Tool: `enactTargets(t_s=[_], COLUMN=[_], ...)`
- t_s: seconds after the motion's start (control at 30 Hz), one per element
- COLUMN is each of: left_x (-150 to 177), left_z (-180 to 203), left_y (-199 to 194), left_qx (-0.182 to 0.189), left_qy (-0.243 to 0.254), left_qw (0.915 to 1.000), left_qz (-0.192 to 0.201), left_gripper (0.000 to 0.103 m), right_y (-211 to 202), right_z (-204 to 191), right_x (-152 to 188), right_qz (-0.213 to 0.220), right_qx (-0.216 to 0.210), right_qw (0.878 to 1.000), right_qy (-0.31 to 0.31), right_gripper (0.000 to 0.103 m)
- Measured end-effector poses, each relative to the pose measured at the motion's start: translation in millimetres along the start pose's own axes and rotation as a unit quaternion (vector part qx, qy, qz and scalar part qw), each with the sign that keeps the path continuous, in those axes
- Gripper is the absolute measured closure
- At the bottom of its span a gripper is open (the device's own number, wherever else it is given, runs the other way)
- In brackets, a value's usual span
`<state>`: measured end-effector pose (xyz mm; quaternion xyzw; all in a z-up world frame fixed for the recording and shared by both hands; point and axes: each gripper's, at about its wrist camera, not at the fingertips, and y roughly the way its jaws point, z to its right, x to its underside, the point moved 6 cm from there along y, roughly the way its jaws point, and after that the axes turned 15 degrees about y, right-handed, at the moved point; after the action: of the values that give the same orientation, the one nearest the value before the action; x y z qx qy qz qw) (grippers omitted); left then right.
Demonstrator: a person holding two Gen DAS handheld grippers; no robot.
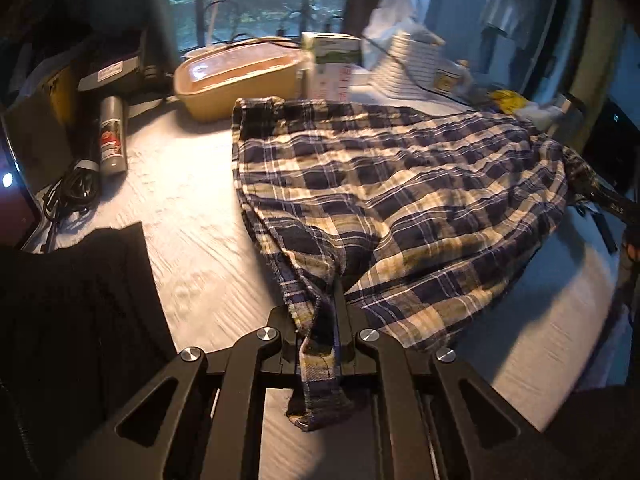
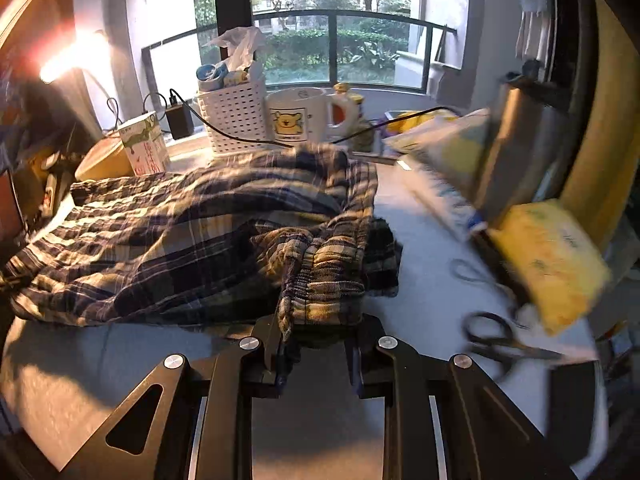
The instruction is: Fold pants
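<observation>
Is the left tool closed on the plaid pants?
Yes, the left tool is shut on a hem of the plaid pants.
</observation>
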<state>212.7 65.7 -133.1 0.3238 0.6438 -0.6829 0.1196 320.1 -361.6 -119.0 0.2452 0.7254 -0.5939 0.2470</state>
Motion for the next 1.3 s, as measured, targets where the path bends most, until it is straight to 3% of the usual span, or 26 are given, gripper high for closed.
enactTargets(t_s=[0.13, 0.23, 0.33, 0.43, 0.47, 0.53, 0.6, 0.7, 0.77, 0.8, 0.83, 1.03, 1.13, 1.3], left_x=[2, 14, 26, 33, 36, 41, 34, 5, -18, -28, -39, -96, -98, -113], left_z=[6, 0, -6, -24, -32, -50, -65, -69, -69, -68, -67, -65, -74, -80], left_y=[-4, 19, 22, 12, 10, 9, 5, 3, 11, 16, 21, 64, 77, 95], left_qx=[0.013, 0.014, -0.008, -0.029, -0.035, -0.062, -0.072, -0.056, -0.043, -0.040, -0.040, -0.019, -0.018, 0.024], left_qy=[-0.004, -0.013, -0.006, -0.017, -0.027, -0.044, -0.062, -0.057, -0.043, -0.037, -0.031, 0.015, 0.018, 0.024], left_qw=[0.9999, 0.9992, 0.9979, 0.9966, 0.9959, 0.9931, 0.9924, 0.9962, 0.9981, 0.9985, 0.9987, 0.9994, 0.9996, 0.9993], left_qz=[0.003, -0.034, -0.064, -0.075, -0.079, -0.090, -0.078, -0.034, -0.008, -0.002, 0.002, 0.023, 0.013, 0.015], left_gripper=[0.094, 0.091, 0.090, 0.089, 0.089, 0.089, 0.089, 0.089, 0.079, 0.068, 0.067, 0.067, 0.067, 0.071], right_y=[-12, 2, 26, 23, 20, 14, 4, -10, -14, -14, -12, 7, 16, 34], right_z=[18, 32, 35, 32, 34, 40, 46, 47, 45, 42, 39, 5, -5, -6], right_x=[5, 11, 19, 16, 13, 8, -4, -25, -35, -38, -41, -51, -52, -53], right_qz=[-0.006, -0.027, -0.070, -0.061, -0.055, -0.044, -0.017, 0.017, 0.035, 0.039, 0.041, 0.047, 0.046, 0.027], right_qx=[0.008, 0.011, 0.012, 0.010, 0.007, 0.016, 0.028, 0.021, 0.017, 0.014, 0.009, -0.014, -0.016, -0.017], right_qw=[1.000, 0.999, 0.997, 0.998, 0.998, 0.999, 0.999, 0.998, 0.998, 0.998, 0.998, 0.997, 0.998, 0.998], right_qy=[0.000, 0.016, 0.020, 0.016, 0.018, 0.023, 0.029, 0.048, 0.053, 0.053, 0.055, 0.054, 0.044, 0.053], right_gripper=[0.080, 0.080, 0.078, 0.073, 0.069, 0.032, 0.021, 0.021, 0.021, 0.021, 0.021, 0.021, 0.021, 0.021])
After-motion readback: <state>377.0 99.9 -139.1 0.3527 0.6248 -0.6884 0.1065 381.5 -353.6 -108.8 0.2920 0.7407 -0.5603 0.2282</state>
